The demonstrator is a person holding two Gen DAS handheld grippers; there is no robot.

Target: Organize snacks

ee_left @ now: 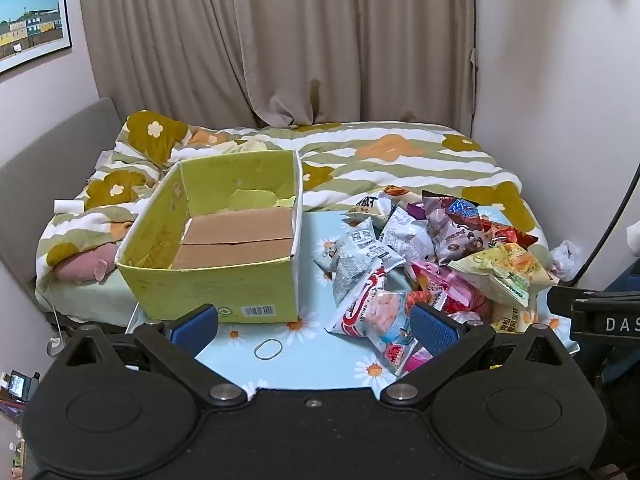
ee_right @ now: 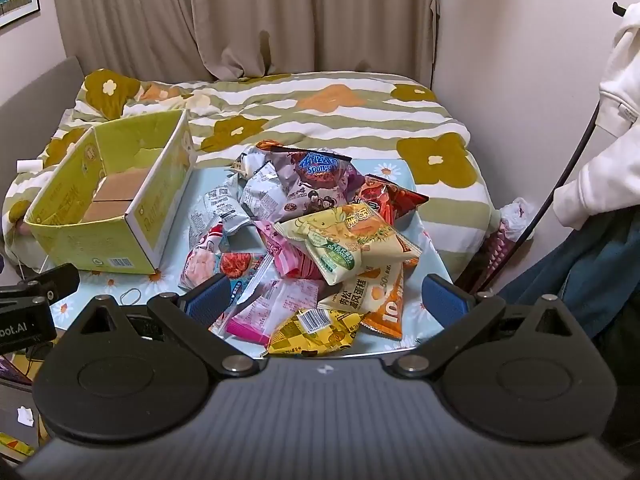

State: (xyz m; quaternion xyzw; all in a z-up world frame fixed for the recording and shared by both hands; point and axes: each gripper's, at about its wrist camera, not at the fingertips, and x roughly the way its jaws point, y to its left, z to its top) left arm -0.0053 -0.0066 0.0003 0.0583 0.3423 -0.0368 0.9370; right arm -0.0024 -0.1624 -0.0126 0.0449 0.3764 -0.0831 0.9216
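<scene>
A heap of snack packets lies on a small table with a light blue daisy-print cloth. Left of the heap stands an open yellow-green cardboard box, and nothing shows on its brown floor. My left gripper hovers open above the near edge of the table, between box and heap, holding nothing. My right gripper is open too, above the near packets of the heap, its blue pads apart from them.
A rubber band lies on the cloth near the box. Behind the table is a bed with a flowered quilt, then curtains. A person's white sleeve and a dark cable are at the right.
</scene>
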